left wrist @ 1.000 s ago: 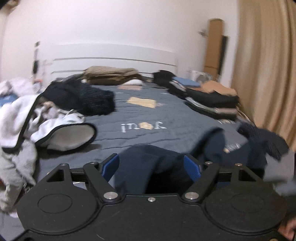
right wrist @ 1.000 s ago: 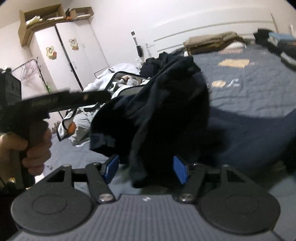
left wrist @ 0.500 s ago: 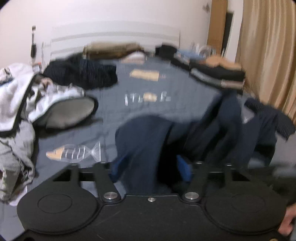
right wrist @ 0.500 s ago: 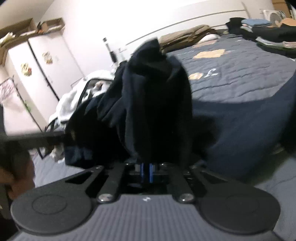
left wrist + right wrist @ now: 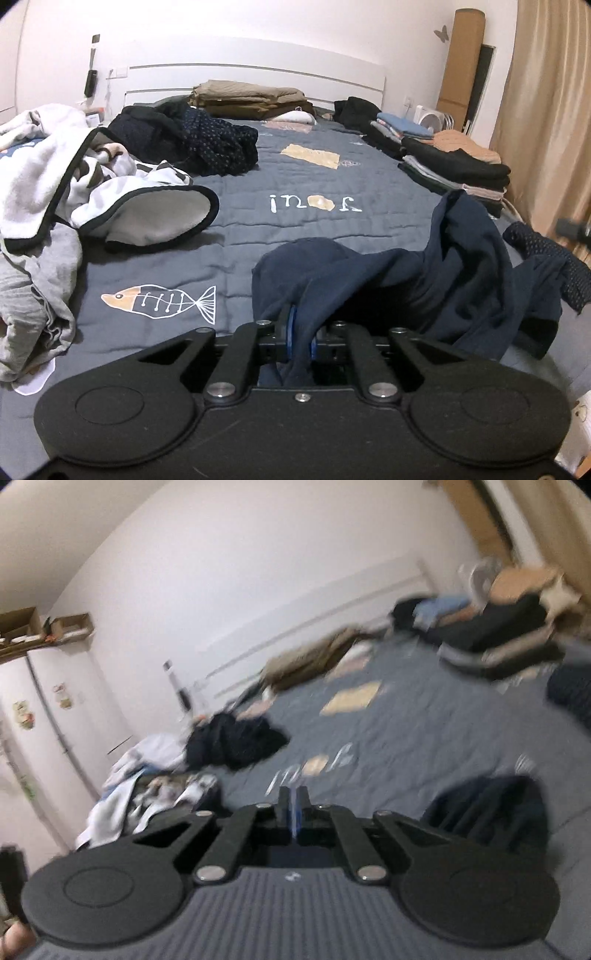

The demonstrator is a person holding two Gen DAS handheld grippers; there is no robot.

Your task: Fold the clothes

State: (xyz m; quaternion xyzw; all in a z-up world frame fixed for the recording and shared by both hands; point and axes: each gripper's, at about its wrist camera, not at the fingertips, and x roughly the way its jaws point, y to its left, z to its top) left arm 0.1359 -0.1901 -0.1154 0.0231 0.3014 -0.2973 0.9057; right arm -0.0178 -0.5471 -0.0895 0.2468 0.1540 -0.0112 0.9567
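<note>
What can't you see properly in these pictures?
- Right wrist view: everything is smeared by motion blur, so the dark cloth beside the shut right tongs can't be identified.
- Left wrist view: the left tongs are pinching the navy garment, whose bunched folds hide its shape.
- Folded stacks: too far away to count the pieces.

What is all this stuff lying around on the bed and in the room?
Navy garment: one, dark blue, near right of bed, clamped.
Bedspread: one, grey-blue, fish print.
White blanket: one, black-edged, left.
Dark clothes heap: one, navy-black, far left.
Tan folded stack: one, by headboard.
Folded stacks: several, mixed colours, right edge.
Curtain: one, beige, right.
Wardrobe: one, white, far left.
Left gripper: black, shut on garment.
Right gripper: black, shut, empty.
</note>
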